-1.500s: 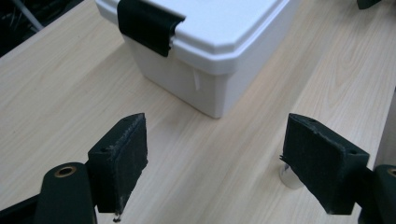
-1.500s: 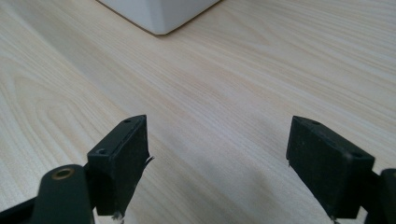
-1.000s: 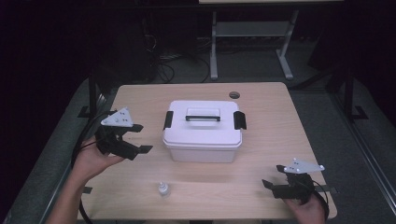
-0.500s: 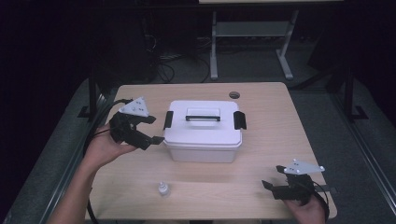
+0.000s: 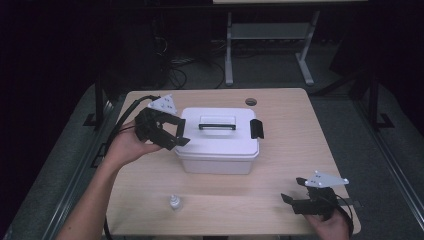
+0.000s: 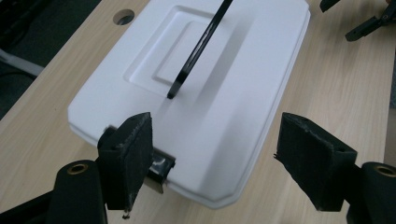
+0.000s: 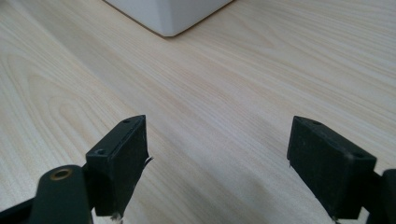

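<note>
A white lidded box (image 5: pixel 217 145) with a black handle (image 5: pixel 217 125) stands mid-table. A black latch (image 5: pixel 256 129) sits on its right end. My left gripper (image 5: pixel 180 131) hangs at the box's left end, jaws wide apart. They have just been closing a little, and the pads touch nothing. In the left gripper view the box's (image 6: pixel 196 93) end and its latch (image 6: pixel 159 170) lie between the left gripper's (image 6: pixel 217 140) jaws. My right gripper (image 5: pixel 292 190) rests open near the front right, over bare wood (image 7: pixel 217 135). A corner of the box (image 7: pixel 173 14) shows ahead of it.
A small white bottle (image 5: pixel 174 202) stands near the front edge, left of centre. A round cable hole (image 5: pixel 251 101) pierces the table behind the box. The left gripper's cable (image 5: pixel 131 105) trails off the back left corner. A metal stand (image 5: pixel 270 40) is on the floor beyond.
My left gripper has moved right and farther back, from open table to the box's left end. The right gripper has kept still.
</note>
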Motion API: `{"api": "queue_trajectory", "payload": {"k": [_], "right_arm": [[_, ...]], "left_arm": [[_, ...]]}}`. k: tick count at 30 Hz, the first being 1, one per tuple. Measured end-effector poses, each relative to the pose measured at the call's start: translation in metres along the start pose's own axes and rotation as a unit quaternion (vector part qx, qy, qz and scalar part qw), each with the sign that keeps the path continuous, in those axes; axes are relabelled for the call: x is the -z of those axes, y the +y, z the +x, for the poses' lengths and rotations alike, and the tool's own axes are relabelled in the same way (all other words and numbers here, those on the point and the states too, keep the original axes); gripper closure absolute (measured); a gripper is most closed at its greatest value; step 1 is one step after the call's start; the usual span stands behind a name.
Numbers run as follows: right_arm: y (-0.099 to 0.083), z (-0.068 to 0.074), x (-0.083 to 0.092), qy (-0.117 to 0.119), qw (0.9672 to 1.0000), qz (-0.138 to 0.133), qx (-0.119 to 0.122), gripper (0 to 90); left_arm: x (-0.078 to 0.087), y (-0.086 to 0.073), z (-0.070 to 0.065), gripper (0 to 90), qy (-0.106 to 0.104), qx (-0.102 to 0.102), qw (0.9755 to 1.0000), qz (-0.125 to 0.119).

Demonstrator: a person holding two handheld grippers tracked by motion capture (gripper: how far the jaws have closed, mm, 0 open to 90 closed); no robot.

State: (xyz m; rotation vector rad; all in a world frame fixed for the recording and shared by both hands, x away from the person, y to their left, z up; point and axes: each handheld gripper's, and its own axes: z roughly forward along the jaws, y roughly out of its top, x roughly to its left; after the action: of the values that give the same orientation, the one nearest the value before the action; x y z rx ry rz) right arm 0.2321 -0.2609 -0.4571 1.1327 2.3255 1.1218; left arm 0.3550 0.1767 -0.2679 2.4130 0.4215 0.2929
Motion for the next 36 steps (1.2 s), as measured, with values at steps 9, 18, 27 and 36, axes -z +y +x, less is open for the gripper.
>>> {"api": "queue_trajectory", "payload": {"k": [9, 18, 27, 36], "right_arm": [[-0.001, 0.0, 0.001, 0.001, 1.0, 0.0, -0.002, 19.9], [-0.001, -0.001, 0.001, 0.002, 1.0, 0.0, -0.003, 20.0], [-0.001, 0.0, 0.0, 0.008, 1.0, 0.001, 0.003, 20.2], [-0.001, -0.001, 0.001, 0.009, 1.0, -0.002, 0.002, 20.2]], "left_arm": [[-0.019, 0.014, 0.006, 29.1, -0.014, -0.007, 0.9998, 0.01], [-0.033, 0.028, 0.013, 32.4, -0.027, -0.022, 0.9992, 0.019], [-0.05, 0.035, 0.018, 35.3, -0.036, -0.022, 0.9987, 0.029], [-0.061, 0.04, 0.025, 46.9, -0.046, -0.025, 0.998, 0.036]]}}
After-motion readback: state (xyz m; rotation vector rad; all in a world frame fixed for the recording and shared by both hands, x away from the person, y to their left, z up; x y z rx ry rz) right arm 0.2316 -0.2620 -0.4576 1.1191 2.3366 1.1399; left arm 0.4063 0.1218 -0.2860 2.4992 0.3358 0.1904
